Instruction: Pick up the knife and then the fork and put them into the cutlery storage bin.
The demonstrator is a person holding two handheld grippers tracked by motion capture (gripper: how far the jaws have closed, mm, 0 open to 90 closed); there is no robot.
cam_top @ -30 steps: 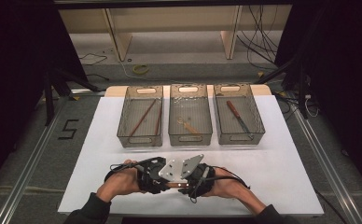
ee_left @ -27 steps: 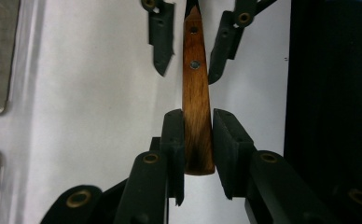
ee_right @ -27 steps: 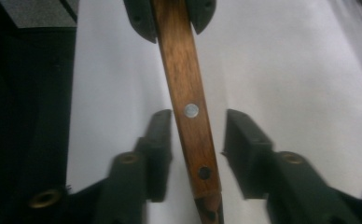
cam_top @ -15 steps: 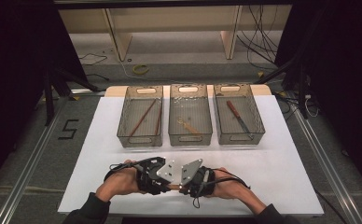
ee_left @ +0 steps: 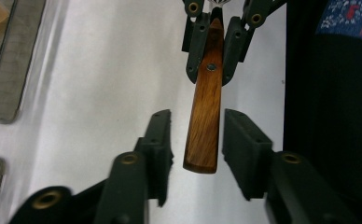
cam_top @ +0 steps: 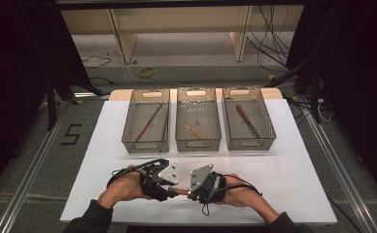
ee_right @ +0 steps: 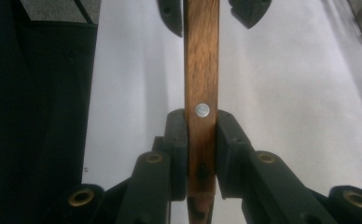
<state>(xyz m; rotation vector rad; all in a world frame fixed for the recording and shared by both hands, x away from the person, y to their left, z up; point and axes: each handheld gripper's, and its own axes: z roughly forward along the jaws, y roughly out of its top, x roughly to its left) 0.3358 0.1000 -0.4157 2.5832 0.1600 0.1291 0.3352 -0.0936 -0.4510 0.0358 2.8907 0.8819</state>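
That handle (ee_left: pixel 206 116) looks like polished brown wood with clear grain and a shiny metal rivet (ee_right: pixel 202 110). Gripper pads (ee_left: pixel 242 149) seem matt black plastic, table sheet (cam_top: pixel 293 170) smooth matt white.

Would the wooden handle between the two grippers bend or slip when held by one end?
The wooden handle looks rigid and spans the gap unsagging, so probably stiff. Its polished faces may slide, though the right gripper clamps flat sides near a rivet.

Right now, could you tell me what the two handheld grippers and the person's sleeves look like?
Both the left gripper and the right gripper are black, each with two blocky black jaws on arms joined by brass-coloured pivots. Each carries a grey three-cornered plate on top and trails a thin black cable. The person wears dark sleeves.
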